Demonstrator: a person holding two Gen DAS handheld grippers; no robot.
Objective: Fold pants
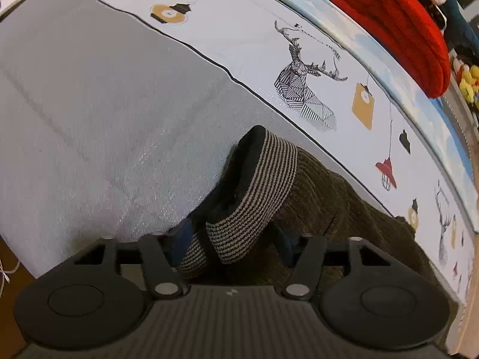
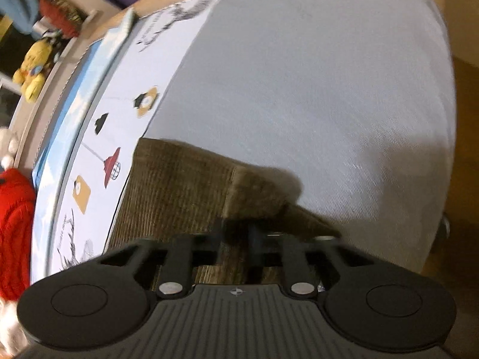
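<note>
Dark olive corduroy pants (image 1: 344, 209) lie on a grey bed sheet (image 1: 104, 104), along the edge of a printed white cloth. Their black-and-tan striped waistband (image 1: 263, 176) is bunched and stands up between the blue pads of my left gripper (image 1: 232, 239), which is open around it. In the right wrist view the pants (image 2: 173, 185) run back toward the printed cloth. My right gripper (image 2: 239, 227) is shut on a fold of the leg fabric, which rises in a small peak (image 2: 260, 191) just ahead of the fingers.
A white cloth with deer and lamp prints (image 1: 269, 45) borders the grey sheet (image 2: 314, 89). A red knit garment (image 1: 404, 30) lies past it. A yellow plush toy (image 2: 31, 68) sits on a ledge. Wooden floor (image 2: 467, 119) shows beyond the bed edge.
</note>
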